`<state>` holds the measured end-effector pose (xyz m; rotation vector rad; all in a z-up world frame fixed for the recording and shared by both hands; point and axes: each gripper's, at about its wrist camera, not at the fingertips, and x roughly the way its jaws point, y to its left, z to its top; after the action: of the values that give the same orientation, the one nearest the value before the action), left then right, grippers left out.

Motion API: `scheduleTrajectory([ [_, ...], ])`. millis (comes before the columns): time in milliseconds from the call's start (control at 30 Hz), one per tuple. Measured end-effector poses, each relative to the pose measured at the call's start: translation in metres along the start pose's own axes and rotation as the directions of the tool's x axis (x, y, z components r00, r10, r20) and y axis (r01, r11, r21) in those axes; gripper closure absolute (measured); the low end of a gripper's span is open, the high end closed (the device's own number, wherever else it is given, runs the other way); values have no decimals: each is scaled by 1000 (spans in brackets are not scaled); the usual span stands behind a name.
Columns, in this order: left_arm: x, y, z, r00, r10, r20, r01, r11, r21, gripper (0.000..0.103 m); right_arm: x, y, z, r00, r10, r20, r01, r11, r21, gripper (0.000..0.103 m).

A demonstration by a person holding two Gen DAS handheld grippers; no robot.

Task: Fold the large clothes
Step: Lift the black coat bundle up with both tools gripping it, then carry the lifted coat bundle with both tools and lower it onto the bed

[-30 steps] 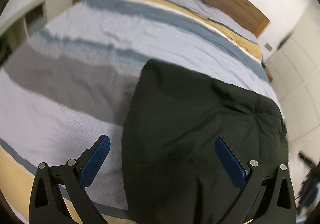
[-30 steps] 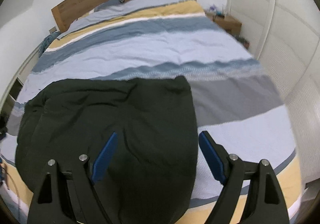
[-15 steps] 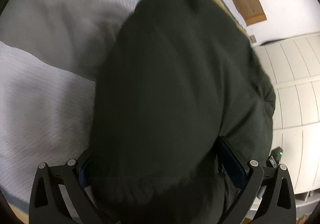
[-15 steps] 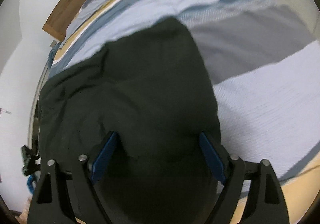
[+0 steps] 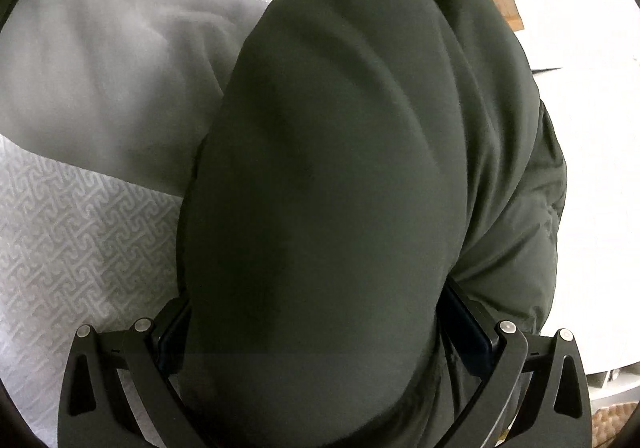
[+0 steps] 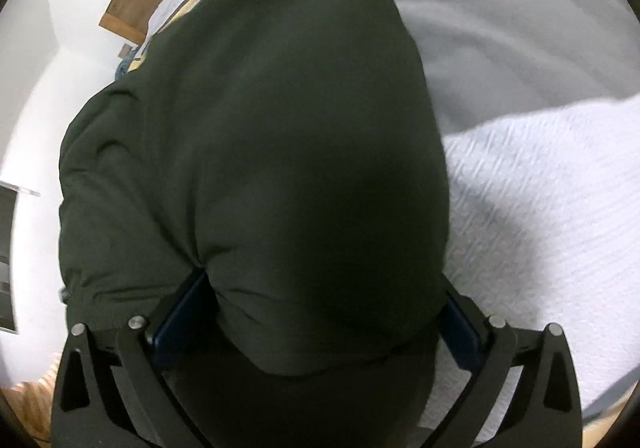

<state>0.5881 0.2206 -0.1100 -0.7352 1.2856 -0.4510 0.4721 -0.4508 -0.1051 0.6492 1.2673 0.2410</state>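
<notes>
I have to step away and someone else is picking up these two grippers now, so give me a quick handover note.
Left gripper: open, straddling one near end of the dark green garment.
Right gripper: jaws opening, the garment's other near end bulging between them.
Garment: lies in a bulky bundle on the striped bedspread, near the bed's foot.
Done: looks roughly folded over, though the layers are hard to read.
Left: probably grip both near ends, finish folding, then flatten.

A bed (image 5: 80,232) fills the room's middle, its cover in grey and white patterned bands with a blue stripe farther up. A wooden headboard (image 6: 136,4) stands at the far end against a plain white wall (image 6: 48,60). Wood-toned floor (image 6: 28,408) shows at the bed's near corner.
</notes>
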Motion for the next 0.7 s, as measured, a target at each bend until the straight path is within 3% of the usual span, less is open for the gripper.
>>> scheduleTrajectory([
  [300,13,0,-8,991,-131,25,132,989,-72,1,31,-15,2,970,243,-23,-239,965,106,0],
  [433,23,-7,-10,980,-197,14,197,975,-100,1,41,-10,3,962,269,-36,-265,960,95,0],
  [567,28,-12,-12,983,-181,19,182,978,-105,1,42,-10,-1,959,282,-26,-279,957,81,0],
  [700,34,-25,-16,993,-115,31,117,988,-99,1,46,-3,-3,965,259,-25,-257,964,66,0],
])
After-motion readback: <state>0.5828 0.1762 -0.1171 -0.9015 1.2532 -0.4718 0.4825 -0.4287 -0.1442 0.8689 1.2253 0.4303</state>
